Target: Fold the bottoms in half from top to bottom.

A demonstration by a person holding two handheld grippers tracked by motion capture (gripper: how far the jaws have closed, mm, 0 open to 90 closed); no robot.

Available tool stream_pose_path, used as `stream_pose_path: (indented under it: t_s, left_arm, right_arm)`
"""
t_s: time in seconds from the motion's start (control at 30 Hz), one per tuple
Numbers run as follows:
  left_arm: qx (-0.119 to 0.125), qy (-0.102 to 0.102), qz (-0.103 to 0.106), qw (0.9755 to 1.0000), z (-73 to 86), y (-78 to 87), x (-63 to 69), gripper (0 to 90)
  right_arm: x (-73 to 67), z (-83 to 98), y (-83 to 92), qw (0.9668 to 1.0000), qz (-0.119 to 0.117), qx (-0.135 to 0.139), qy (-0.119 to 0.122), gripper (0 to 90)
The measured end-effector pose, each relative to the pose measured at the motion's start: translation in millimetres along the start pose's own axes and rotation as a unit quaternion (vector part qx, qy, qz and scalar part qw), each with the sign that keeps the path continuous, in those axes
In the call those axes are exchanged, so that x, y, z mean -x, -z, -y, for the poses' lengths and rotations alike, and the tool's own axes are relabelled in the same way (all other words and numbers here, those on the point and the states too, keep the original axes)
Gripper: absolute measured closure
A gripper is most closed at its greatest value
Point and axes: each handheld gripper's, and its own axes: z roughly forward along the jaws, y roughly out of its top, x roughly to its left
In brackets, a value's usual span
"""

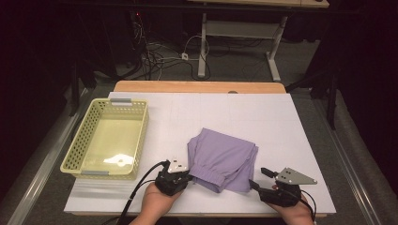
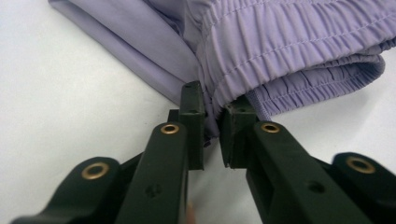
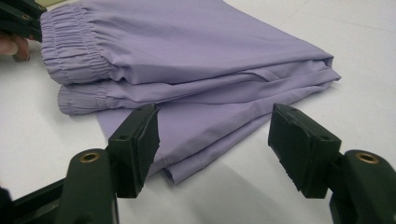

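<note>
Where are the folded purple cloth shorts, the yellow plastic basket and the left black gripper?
Folded purple cloth shorts (image 1: 223,159), high view, middle of the top fold.
Yellow plastic basket (image 1: 140,140), high view, its right wall.
Left black gripper (image 2: 212,123), left gripper view, between its fingertips, shut on the waistband.

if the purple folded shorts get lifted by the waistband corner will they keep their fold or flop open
Probably flop: the purple shorts are thin, loosely stacked layers, so they would likely unfold and hang. They look light. The left tool pinches the gathered elastic waistband, whose ridged bunching should hold fairly well despite the smooth-looking fabric.
</note>
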Motion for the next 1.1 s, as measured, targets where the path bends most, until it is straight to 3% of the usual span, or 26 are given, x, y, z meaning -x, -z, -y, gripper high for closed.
stream_pose_path:
  t_s: [0.1,0.27,0.47,0.73,1.1]
  left_arm:
    - [0.002,-0.014,-0.008,0.9999,0.2,-0.1,2.4,82.1]
    - [0.004,-0.011,0.002,0.9999,-0.6,0.6,-0.6,82.5]
    - [0.017,-0.016,-0.003,0.9997,1.1,4.2,1.4,82.4]
    - [0.037,-0.011,0.013,0.9992,8.3,9.1,-1.5,82.4]
    - [0.033,-0.002,0.024,0.9992,9.0,10.7,-5.0,82.4]
  right_arm:
    - [-1.2,0.3,0.3,1.0000,-0.001,-0.001,0.001,34.7]
    - [-1.8,0.8,2.4,1.0000,-0.001,0.003,0.004,33.6]
    - [-0.5,1.2,3.6,0.9999,-0.002,0.012,0.002,31.2]
    - [0.1,1.1,5.0,0.9999,-0.002,0.016,0.005,30.4]
    - [2.1,0.2,8.3,0.9997,-0.003,0.025,-0.005,29.1]
